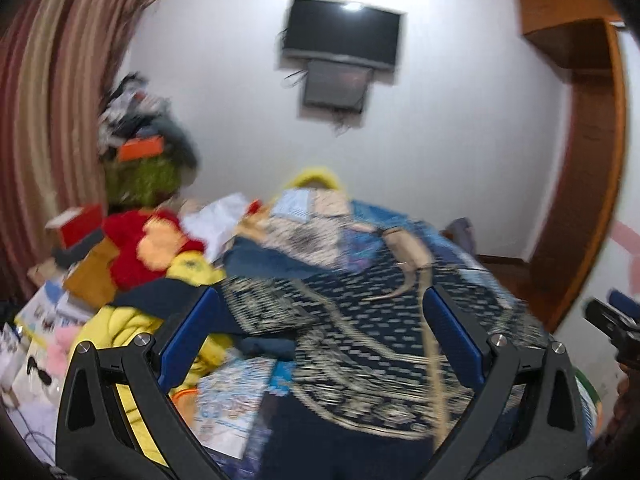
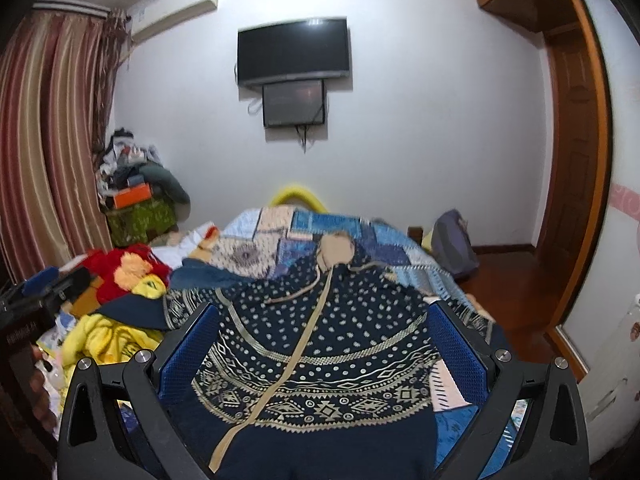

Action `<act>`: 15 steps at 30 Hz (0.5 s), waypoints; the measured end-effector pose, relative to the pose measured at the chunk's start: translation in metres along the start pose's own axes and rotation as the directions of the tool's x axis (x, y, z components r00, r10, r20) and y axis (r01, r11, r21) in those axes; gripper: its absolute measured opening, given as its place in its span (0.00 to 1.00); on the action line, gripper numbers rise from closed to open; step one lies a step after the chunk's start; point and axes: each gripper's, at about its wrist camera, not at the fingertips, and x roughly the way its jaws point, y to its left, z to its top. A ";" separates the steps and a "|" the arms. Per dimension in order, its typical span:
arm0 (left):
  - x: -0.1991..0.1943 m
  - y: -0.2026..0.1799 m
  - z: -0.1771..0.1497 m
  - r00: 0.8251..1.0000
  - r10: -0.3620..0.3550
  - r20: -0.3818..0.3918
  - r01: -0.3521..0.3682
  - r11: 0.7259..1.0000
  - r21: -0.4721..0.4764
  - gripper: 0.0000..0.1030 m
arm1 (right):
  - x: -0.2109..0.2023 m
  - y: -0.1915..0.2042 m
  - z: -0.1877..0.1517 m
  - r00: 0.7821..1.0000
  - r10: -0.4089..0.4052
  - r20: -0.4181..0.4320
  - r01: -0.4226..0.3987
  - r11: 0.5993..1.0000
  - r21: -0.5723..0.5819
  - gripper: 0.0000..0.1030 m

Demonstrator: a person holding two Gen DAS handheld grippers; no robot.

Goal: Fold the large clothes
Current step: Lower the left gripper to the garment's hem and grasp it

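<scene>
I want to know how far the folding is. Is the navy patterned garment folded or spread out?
Spread out, not folded: the navy patterned garment lies open across the bed, its beige drawstring trailing down the front. Both grippers are open, holding nothing.

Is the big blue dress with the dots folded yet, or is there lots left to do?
Not folded yet. Done: the blue dress lies spread out on the bed, its tan cord trailing down the front. In hand: nothing; the left gripper and right gripper are both open above it. Left: every fold.
</scene>
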 end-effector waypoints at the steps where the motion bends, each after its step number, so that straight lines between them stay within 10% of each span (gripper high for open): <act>1: 0.011 0.012 0.000 1.000 0.011 -0.014 -0.011 1.000 -0.023 1.00 | 0.013 -0.001 0.000 1.000 0.001 -0.019 -0.001 1.000 0.001 1.00; 9: 0.119 0.126 -0.032 0.971 0.109 -0.213 -0.139 0.982 -0.129 1.00 | 0.133 -0.007 -0.006 0.982 0.040 -0.184 -0.040 0.999 0.001 1.00; 15: 0.173 0.184 -0.066 0.938 0.029 -0.344 -0.130 0.953 -0.272 0.87 | 0.216 -0.008 -0.013 0.954 0.020 -0.299 -0.043 0.997 -0.070 1.00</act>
